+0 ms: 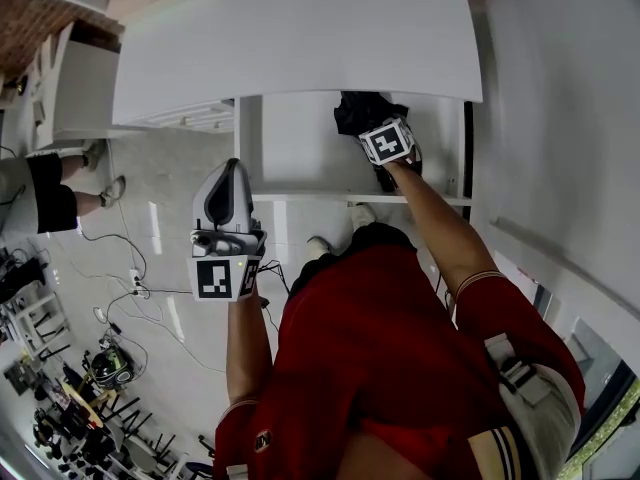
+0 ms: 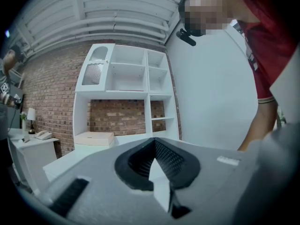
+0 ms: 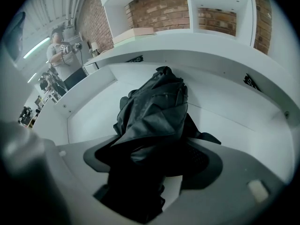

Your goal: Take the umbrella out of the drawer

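The black folded umbrella point(image 1: 362, 111) lies crumpled in the open white drawer point(image 1: 300, 196), at its far right. My right gripper point(image 1: 380, 136) reaches steeply down into the drawer over it. In the right gripper view the umbrella point(image 3: 154, 111) runs up between the wide-spread jaws of that gripper point(image 3: 154, 151), which stands open; I cannot make out its pads pressing on the fabric. The drawer's white wall point(image 3: 229, 102) rises behind. My left gripper point(image 1: 232, 168) hovers level in front of the drawer's left end, shut with nothing in it point(image 2: 157, 146).
The white cabinet top point(image 1: 300, 38) overhangs the drawer. A white wall point(image 1: 560, 118) stands close on the right. Cables point(image 1: 130, 278) trail over the floor at the left, near a standing person point(image 1: 40, 193). White shelves point(image 2: 126, 78) on a brick wall stand beyond.
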The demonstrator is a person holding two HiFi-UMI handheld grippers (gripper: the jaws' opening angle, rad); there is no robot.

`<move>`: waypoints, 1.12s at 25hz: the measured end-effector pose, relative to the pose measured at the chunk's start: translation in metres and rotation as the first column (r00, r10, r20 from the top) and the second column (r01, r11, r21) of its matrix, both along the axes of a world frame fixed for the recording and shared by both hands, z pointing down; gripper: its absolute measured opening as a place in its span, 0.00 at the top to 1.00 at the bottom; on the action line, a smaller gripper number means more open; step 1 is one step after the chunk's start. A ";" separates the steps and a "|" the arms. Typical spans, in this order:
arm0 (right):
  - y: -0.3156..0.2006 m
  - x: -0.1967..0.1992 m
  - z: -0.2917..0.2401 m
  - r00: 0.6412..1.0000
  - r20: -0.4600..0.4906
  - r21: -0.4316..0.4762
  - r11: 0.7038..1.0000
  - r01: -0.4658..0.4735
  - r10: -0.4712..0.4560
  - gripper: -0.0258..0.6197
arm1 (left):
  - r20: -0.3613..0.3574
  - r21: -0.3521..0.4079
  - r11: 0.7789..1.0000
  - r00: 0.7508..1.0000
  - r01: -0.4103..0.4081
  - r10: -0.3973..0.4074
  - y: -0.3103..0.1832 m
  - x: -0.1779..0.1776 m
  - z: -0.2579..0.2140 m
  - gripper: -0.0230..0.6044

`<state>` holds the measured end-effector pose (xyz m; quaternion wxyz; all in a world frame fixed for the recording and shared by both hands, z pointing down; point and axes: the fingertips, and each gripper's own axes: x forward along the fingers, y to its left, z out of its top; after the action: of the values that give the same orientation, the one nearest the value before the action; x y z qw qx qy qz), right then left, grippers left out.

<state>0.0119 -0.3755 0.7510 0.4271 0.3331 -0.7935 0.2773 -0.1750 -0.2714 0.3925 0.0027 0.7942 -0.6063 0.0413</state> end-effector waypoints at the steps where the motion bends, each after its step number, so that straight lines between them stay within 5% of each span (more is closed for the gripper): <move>1: 0.001 -0.001 -0.001 1.000 0.002 -0.006 1.000 0.002 -0.002 0.35 | 0.001 0.001 1.000 1.000 0.001 -0.001 -0.001 -0.001 -0.002 0.96; 7: 0.002 -0.004 -0.006 0.999 -0.005 0.029 0.999 0.036 -0.036 0.44 | 0.001 -0.007 1.000 1.000 0.016 -0.016 0.007 -0.014 -0.003 0.96; 14: 0.018 -0.011 -0.023 0.971 -0.079 0.081 0.969 0.233 -0.227 0.48 | 0.004 0.002 1.000 1.000 0.011 -0.011 0.018 -0.027 -0.008 0.96; 28: 0.046 -0.062 -0.079 0.828 -0.173 0.271 0.783 0.560 -0.533 0.49 | -0.013 0.024 1.000 1.000 -0.006 0.006 0.037 -0.037 -0.010 0.96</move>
<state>-0.0496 -0.3300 0.6724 0.4656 0.1635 -0.8697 -0.0011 -0.2123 -0.2342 0.3829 -0.0027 0.7961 -0.6044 0.0288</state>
